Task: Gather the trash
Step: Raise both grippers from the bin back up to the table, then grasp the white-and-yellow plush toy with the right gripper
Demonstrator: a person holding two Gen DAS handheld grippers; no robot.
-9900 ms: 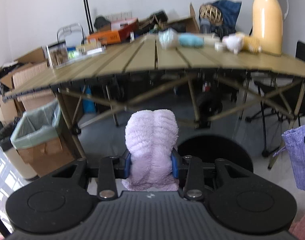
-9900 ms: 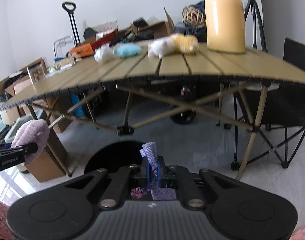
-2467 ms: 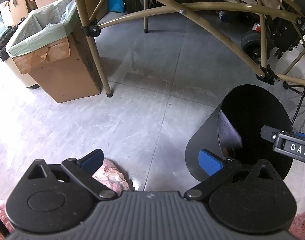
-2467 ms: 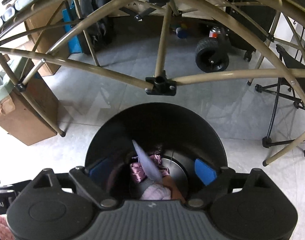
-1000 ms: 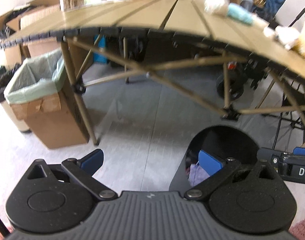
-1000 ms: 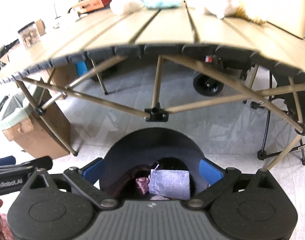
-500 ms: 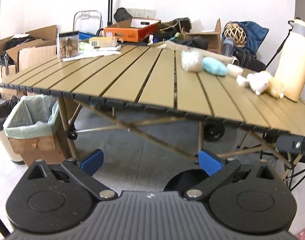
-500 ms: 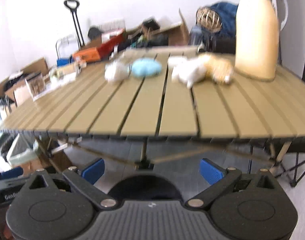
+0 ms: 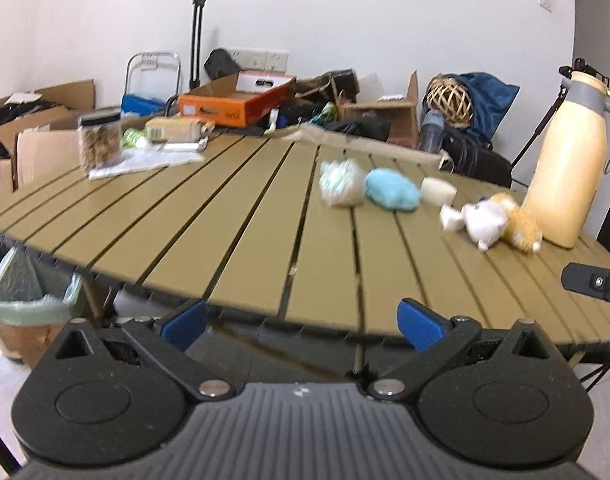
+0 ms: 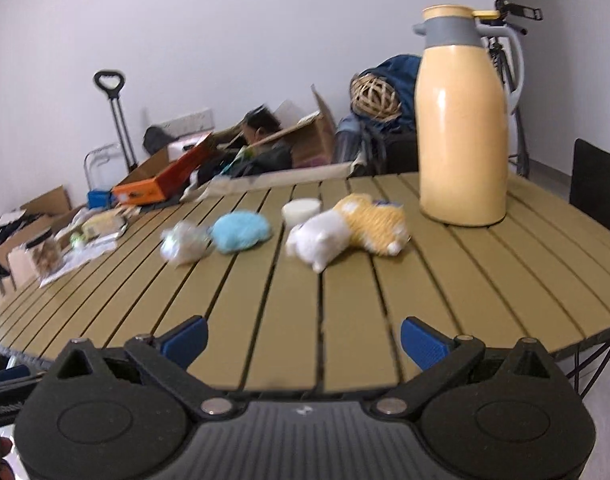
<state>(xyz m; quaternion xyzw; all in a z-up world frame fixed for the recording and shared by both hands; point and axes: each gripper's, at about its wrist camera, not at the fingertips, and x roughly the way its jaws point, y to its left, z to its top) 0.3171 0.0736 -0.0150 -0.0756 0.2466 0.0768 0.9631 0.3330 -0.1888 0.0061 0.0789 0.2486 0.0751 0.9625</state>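
On the slatted tan table point(image 9: 241, 216) point(image 10: 345, 300) lie a crumpled whitish wad point(image 9: 339, 183) point(image 10: 185, 243), a blue fuzzy lump point(image 9: 391, 190) point(image 10: 243, 232), a small white roll point(image 9: 437, 191) point(image 10: 301, 211) and a white-and-yellow plush toy point(image 9: 493, 224) point(image 10: 345, 232). My left gripper point(image 9: 301, 320) is open and empty, level with the table's near edge. My right gripper point(image 10: 303, 340) is open and empty too, just over the near edge, with the plush toy ahead of it. The black bin is out of view.
A tall yellow thermos point(image 9: 565, 168) point(image 10: 463, 120) stands at the table's right. A jar point(image 9: 99, 142), papers and an orange box point(image 9: 235, 106) crowd the far left. A lined cardboard bin point(image 9: 29, 308) stands on the floor at left. A black chair point(image 10: 597, 184) is at right.
Both grippers let their items go into the black bin, then rose from the floor to table height. In the last half second they came closer to the table top.
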